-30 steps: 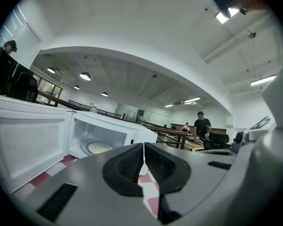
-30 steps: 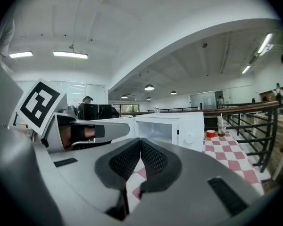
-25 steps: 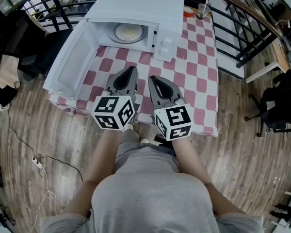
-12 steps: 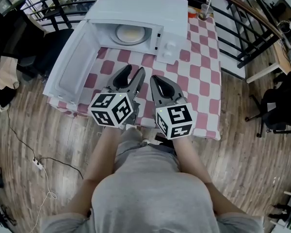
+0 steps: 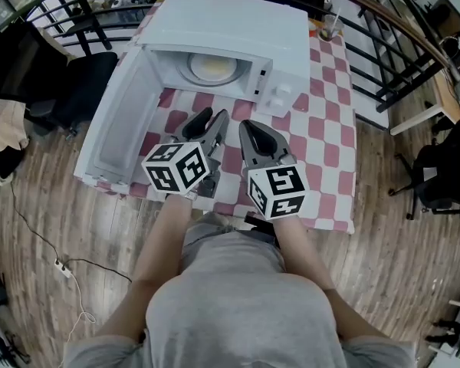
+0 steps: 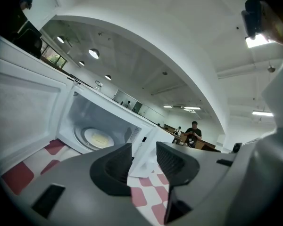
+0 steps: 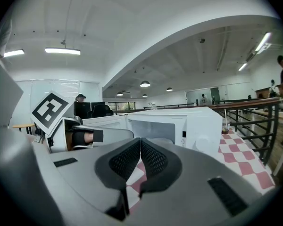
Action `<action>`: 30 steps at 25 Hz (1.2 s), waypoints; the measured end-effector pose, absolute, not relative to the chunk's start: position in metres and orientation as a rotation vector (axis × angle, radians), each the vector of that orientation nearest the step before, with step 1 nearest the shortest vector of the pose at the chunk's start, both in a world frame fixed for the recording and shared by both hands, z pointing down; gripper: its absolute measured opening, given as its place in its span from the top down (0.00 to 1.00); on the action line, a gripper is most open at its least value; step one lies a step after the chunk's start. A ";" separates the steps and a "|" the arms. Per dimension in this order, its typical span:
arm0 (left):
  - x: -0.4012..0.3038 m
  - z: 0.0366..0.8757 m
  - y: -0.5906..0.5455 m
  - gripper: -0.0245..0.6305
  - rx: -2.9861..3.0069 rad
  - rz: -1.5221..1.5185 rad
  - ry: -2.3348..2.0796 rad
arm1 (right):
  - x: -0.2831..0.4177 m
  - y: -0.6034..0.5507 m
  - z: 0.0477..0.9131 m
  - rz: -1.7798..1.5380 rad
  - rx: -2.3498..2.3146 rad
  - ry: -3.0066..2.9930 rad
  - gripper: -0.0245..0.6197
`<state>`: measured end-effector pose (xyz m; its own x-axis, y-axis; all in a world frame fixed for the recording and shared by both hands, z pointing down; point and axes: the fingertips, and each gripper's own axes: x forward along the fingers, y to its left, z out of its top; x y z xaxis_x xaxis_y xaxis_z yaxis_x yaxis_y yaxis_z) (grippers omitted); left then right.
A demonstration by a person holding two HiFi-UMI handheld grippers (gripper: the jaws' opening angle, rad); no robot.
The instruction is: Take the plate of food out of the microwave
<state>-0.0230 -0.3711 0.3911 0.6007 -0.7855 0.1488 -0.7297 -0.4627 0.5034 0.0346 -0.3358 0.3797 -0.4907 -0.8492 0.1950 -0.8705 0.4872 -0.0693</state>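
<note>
A white microwave (image 5: 238, 29) stands at the back of the table with its door (image 5: 119, 121) swung open to the left. Inside, on the turntable, lies a pale plate of yellowish food (image 5: 211, 68), also visible in the left gripper view (image 6: 100, 138). My left gripper (image 5: 212, 116) is in front of the opening, short of it. It is open with nothing between the jaws (image 6: 144, 150), which have just been closing slightly after parting. Beside it, my right gripper (image 5: 249, 125) is shut and empty (image 7: 140, 144), facing the microwave (image 7: 179, 121).
A red and white checked cloth (image 5: 322, 129) covers the table. A glass with a straw (image 5: 330, 27) stands at the back right corner. Black railings (image 5: 383, 60) run behind and to the right. A dark chair (image 5: 84, 83) sits to the left of the door.
Both grippers have moved forward towards the microwave. The left gripper's jaws, shut a second ago, now stand apart. The right gripper stays shut.
</note>
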 end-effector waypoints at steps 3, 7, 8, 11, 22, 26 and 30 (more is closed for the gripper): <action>-0.028 0.399 -0.387 0.71 2.275 -0.166 -1.181 | 0.028 -0.348 0.385 0.257 1.513 -2.578 0.92; -0.034 0.408 -0.409 0.71 2.235 -0.208 -1.184 | 0.022 -0.362 0.395 0.272 1.507 -2.552 0.92; -0.036 0.411 -0.414 0.71 2.222 -0.222 -1.180 | 0.021 -0.365 0.398 0.279 1.508 -2.543 0.92; -0.038 0.419 -0.430 0.63 2.184 -0.259 -1.144 | 0.020 -0.374 0.404 0.295 1.527 -2.525 0.92; -0.046 0.459 -0.481 0.59 1.951 -0.414 -1.024 | 0.017 -0.399 0.423 0.333 1.544 -2.483 0.92; -0.054 0.479 -0.495 0.71 1.853 -0.424 -1.046 | 0.017 -0.407 0.430 0.360 1.554 -2.467 0.92; -0.055 0.496 -0.507 0.63 1.800 -0.426 -1.018 | 0.016 -0.414 0.439 0.391 1.560 -2.454 0.92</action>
